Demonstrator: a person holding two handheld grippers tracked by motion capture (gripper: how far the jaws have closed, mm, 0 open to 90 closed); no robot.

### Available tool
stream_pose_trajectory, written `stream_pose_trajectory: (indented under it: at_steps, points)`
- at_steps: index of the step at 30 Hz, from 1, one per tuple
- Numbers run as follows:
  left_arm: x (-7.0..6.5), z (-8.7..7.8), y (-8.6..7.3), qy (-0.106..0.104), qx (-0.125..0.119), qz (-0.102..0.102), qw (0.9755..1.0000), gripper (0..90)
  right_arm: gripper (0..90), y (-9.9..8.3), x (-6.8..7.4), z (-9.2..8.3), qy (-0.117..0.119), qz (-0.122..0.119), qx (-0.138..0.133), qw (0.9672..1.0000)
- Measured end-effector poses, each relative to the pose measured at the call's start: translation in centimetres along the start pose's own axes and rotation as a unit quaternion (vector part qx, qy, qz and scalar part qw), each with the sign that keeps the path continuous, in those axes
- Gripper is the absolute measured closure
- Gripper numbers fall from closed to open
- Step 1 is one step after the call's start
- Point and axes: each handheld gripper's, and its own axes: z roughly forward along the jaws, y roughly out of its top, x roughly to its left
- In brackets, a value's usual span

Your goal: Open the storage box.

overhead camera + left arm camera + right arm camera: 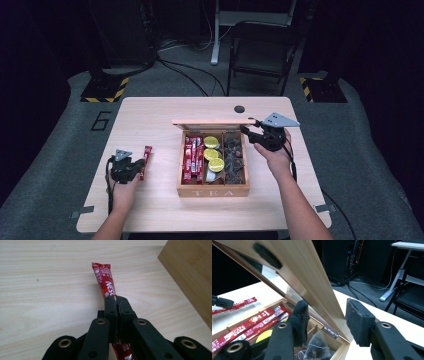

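Observation:
A wooden tea box [212, 191] stands mid-table with its lid [212, 122] raised. Inside lie red stick packets [192, 159], yellow round pieces [212, 152] and dark tea bags [233, 157]. My right gripper [248, 131] is shut on the lid's right end; in the right gripper view the lid [294, 265] runs between the pads of that gripper [328, 307]. Left of the box, my left gripper [139, 169] rests low on the table, shut on a red stick packet [146, 160]. In the left gripper view that packet [105, 280] sticks out past the closed jaws of the left gripper [117, 300].
The box's side wall [192, 272] lies to the right of the held packet. A dark round hole [239, 109] sits in the tabletop behind the lid. Beyond the table stand a folding chair [262, 50] and two bases with black-yellow tape [102, 90].

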Motion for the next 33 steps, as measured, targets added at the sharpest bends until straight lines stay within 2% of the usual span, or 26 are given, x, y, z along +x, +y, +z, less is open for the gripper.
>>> stream_pose_trajectory:
  at_steps: [1,5,10,23,29,33]
  points:
    - [0.07,0.30,-0.23,0.006,0.010,-0.003,0.9999,87.5,53.3,0.00,0.05,-0.02,0.000,0.003,0.001,1.0000]
    - [0.18,0.73,-0.47,0.004,0.024,-0.010,0.9997,87.3,53.3,-0.01,0.02,-0.03,0.000,0.002,0.001,1.0000]
    - [0.03,0.78,-0.47,0.008,0.029,-0.005,0.9995,86.1,53.3,-0.01,0.02,-0.02,0.000,0.002,0.001,1.0000]
    - [0.12,0.79,-0.47,0.004,0.033,-0.012,0.9994,80.8,53.3,-0.02,0.03,-0.04,0.001,0.003,0.001,1.0000]
    - [-0.04,0.53,-0.24,0.005,0.021,-0.014,0.9997,71.0,53.3,-0.02,0.00,-0.02,0.000,0.000,-0.001,1.0000]
    - [-0.51,0.09,0.11,0.007,0.019,-0.003,0.9998,60.9,53.3,-0.01,0.00,-0.02,0.000,0.000,-0.001,1.0000]
